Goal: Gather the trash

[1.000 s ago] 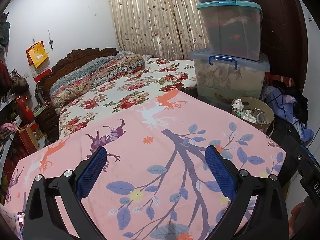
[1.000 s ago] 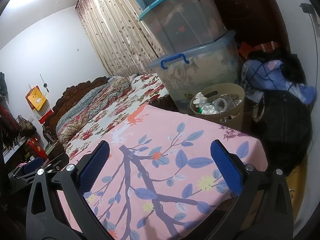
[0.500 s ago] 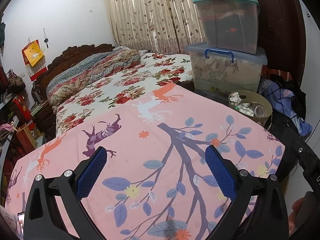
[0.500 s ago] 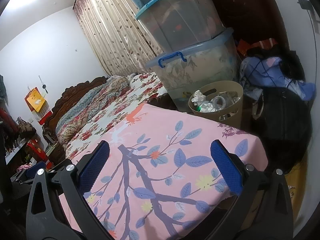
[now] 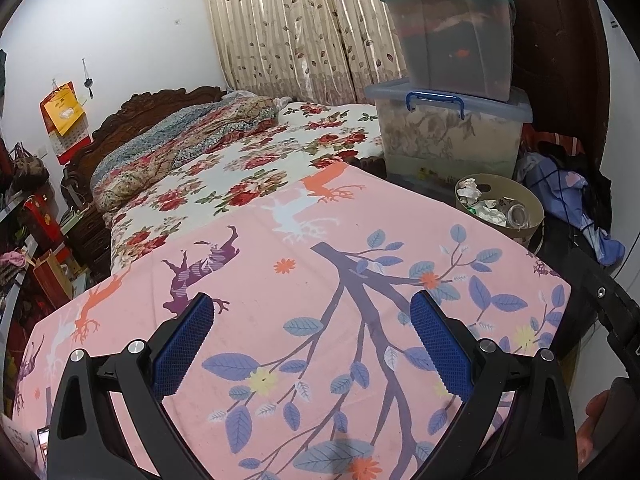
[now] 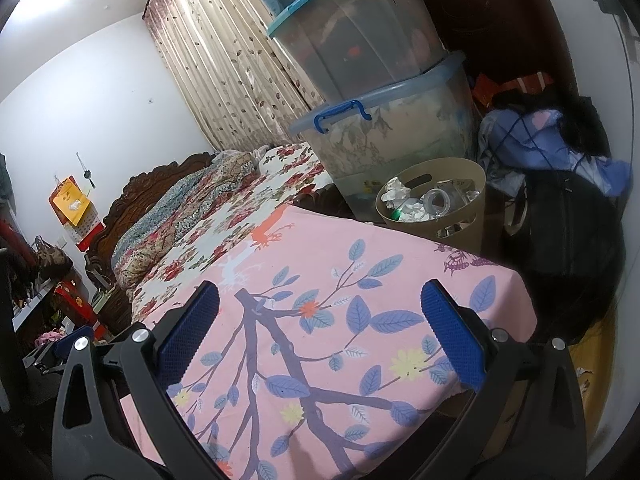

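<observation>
A tan waste basket [image 5: 532,208] stands on the floor beyond the far right corner of the pink cloth-covered surface [image 5: 320,280]. It holds crumpled white paper [image 5: 470,192] and clear plastic. It also shows in the right wrist view [image 6: 476,208]. My left gripper [image 5: 312,320] is open and empty above the pink cloth. My right gripper [image 6: 320,312] is open and empty above the same cloth, nearer the basket. No loose trash shows on the cloth.
Stacked clear storage bins [image 5: 452,80] stand behind the basket. A bed with a floral cover [image 5: 248,160] lies to the left. Clothes and a black bag [image 6: 568,240] are piled at the right. Curtains hang at the back.
Both grippers have drawn back and risen slightly, so the basket and bins look a little farther away. Both stay open and empty.
</observation>
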